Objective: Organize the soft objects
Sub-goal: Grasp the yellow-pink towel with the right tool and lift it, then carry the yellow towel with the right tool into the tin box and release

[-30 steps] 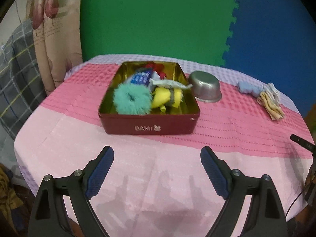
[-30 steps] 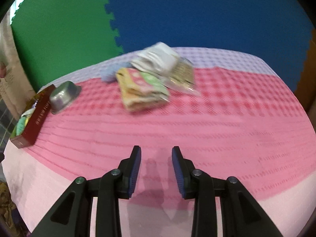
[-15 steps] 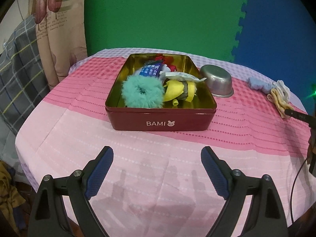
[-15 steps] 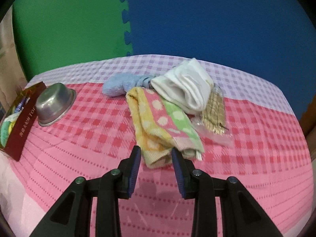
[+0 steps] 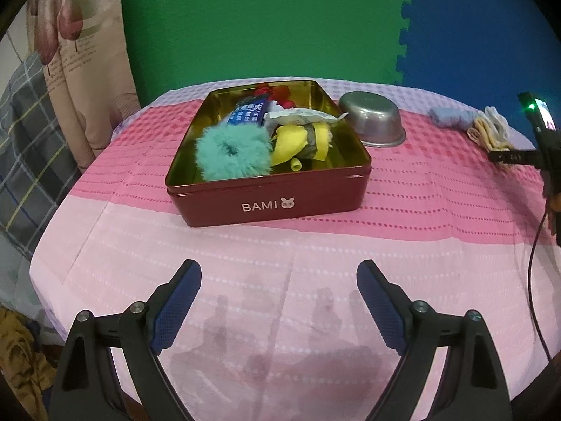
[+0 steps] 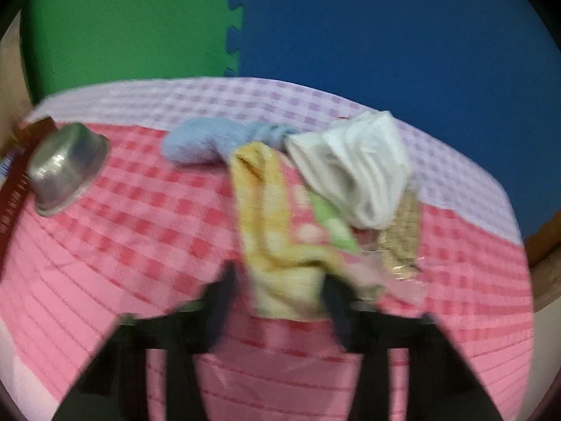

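A red BAMI tin (image 5: 270, 207) sits open on the pink tablecloth, holding a teal fluffy scrunchie (image 5: 233, 154), yellow cloth and packets. My left gripper (image 5: 278, 282) hangs open and empty in front of the tin. In the blurred right wrist view a yellow dotted towel (image 6: 277, 245) lies with its near end between the open fingers of my right gripper (image 6: 280, 293). A white cloth (image 6: 357, 172) and a light blue cloth (image 6: 207, 140) lie behind it. The same pile shows at the far right of the left wrist view (image 5: 489, 133).
An upturned steel bowl (image 5: 373, 124) stands right of the tin; it also shows in the right wrist view (image 6: 65, 166). A clear packet of tan sticks (image 6: 401, 242) lies beside the towel. Green and blue foam mats form the back wall. A curtain (image 5: 80, 70) hangs at left.
My right gripper has moved forward to the towel and opened wider, so the towel's end now sits between its fingers. The left gripper has drifted slightly closer to the tin.
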The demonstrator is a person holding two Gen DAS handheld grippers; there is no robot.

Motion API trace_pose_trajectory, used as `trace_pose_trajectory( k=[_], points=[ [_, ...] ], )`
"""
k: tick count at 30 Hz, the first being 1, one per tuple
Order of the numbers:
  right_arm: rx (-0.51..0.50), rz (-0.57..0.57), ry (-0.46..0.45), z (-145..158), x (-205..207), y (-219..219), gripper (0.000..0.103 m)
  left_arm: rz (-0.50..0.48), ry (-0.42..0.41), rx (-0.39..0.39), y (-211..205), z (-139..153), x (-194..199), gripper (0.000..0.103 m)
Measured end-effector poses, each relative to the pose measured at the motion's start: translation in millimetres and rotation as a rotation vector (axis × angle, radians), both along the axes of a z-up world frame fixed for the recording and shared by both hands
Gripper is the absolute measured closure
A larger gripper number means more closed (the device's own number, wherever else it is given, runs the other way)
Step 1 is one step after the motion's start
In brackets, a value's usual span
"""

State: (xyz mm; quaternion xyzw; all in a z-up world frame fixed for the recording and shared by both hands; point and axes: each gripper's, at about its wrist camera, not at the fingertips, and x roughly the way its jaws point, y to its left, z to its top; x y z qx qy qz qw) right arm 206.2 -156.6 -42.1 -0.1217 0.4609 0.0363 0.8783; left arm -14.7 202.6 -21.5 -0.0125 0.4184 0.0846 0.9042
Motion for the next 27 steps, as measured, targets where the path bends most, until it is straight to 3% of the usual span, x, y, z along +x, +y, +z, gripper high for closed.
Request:
trace_pose_trajectory(
  k=[6,15,20,23,27],
  points=[
    [0.084,-0.015,-0.007,8,-17,-16,0.085,-0.014,0.007,0.027,-5,-2,0,0.015],
    [0.477,-0.034,0.021,22,-104,-20,0.085,-0.011,0.006,0.018,-6,1,0,0.015],
    [0.595,0.015,0.058,33,-128,11,0.085,0.015,0.042,0.007,-6,8,-3,0.015],
    [0.639,0.066,0.068,50,-124,39,0.085,0.065,0.105,0.003,-2,15,-6,0.015],
    [0.647,0.153,0.059,77,-105,88,0.085,0.130,0.086,-0.021,11,27,-30,0.015]
  ],
)
